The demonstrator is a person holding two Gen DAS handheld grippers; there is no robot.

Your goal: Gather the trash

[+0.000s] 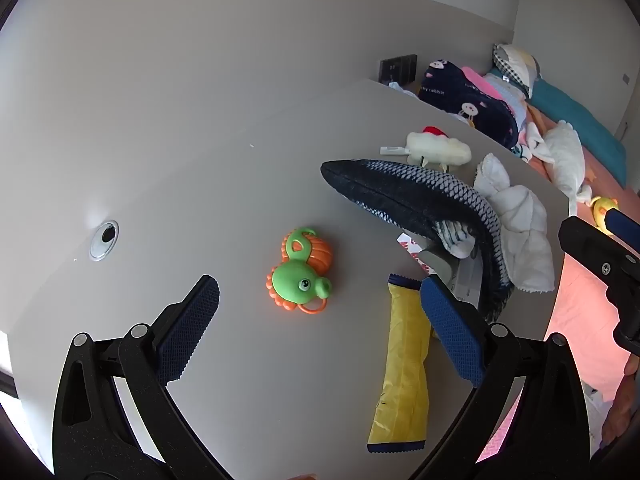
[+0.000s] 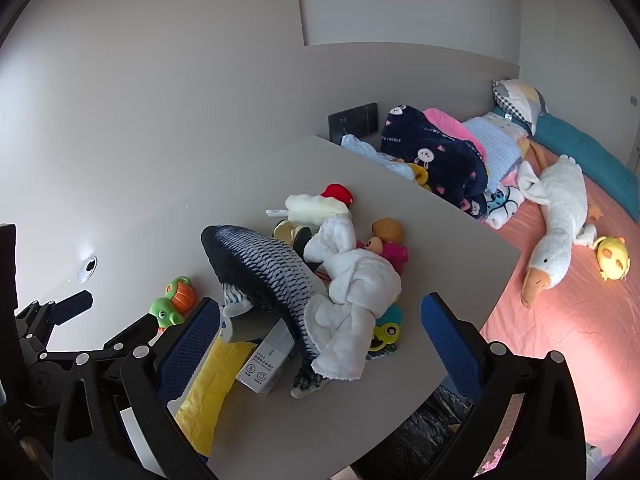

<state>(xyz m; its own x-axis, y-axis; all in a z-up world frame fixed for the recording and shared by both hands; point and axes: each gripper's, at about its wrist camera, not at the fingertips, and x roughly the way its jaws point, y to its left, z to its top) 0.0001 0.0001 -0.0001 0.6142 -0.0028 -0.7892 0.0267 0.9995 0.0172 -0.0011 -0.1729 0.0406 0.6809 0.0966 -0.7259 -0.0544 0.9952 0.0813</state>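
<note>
Flat yellow wrapper point(image 1: 402, 364), blue-edged ends

Crinkly yellow plastic wrapper point(image 1: 402, 364) lies on the smooth matt table point(image 1: 240, 184) beside glossy plastic toy point(image 1: 300, 276).

The table point(image 1: 168, 208) is bare along its wall edge and across the stretch near the cable hole point(image 1: 105, 239), so a gripper could pass freely there; only the green toy point(image 1: 301, 276) sits out in that stretch. Toward the bed edge the way is crowded: the fish plush point(image 2: 264, 276) arches over a white box point(image 2: 266, 364) and part of the yellow wrapper point(image 1: 402, 364) (its near end lies exposed), with a white towel point(image 2: 356, 292) heaped against small toys. The near corner by the bed point(image 2: 580, 320) stays open.
</note>
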